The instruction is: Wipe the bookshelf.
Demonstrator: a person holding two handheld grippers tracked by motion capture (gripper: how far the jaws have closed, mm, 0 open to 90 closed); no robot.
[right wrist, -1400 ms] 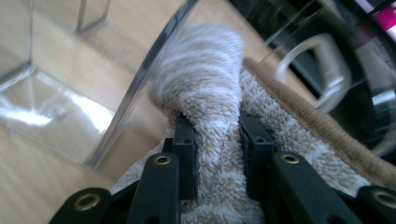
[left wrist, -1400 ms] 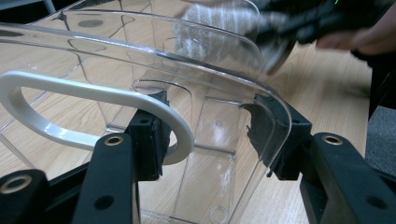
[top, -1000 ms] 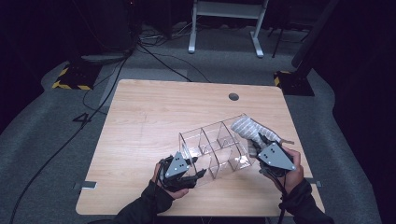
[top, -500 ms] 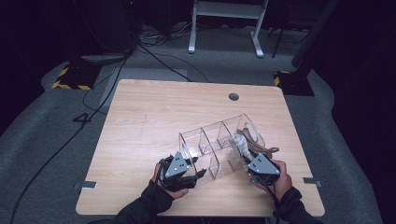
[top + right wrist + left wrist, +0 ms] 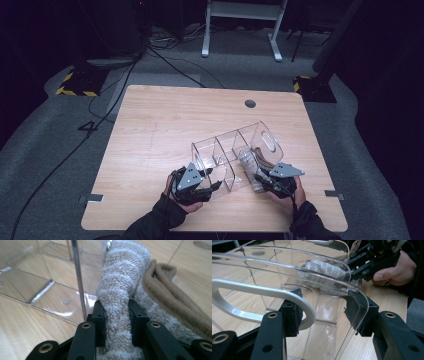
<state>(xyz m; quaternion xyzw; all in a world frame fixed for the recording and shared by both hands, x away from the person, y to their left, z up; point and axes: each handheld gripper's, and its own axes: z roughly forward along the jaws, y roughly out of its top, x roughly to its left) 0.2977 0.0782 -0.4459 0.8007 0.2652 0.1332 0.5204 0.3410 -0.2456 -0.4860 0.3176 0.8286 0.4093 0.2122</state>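
Lowering from the right of the frame, my right gripper is pinching the striped fuzzy sock into the clear organizer's end compartment; my left gripper is clamping the near wall; releasing is remaining

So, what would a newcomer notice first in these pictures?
Probably the clear plastic organizer lying at an angle on the near half of the wooden table. The left gripper clamps the organizer's near end wall beside its white handle. The right gripper pinches a fluffy striped sock at the organizer's right end, with a brown sock beside it.
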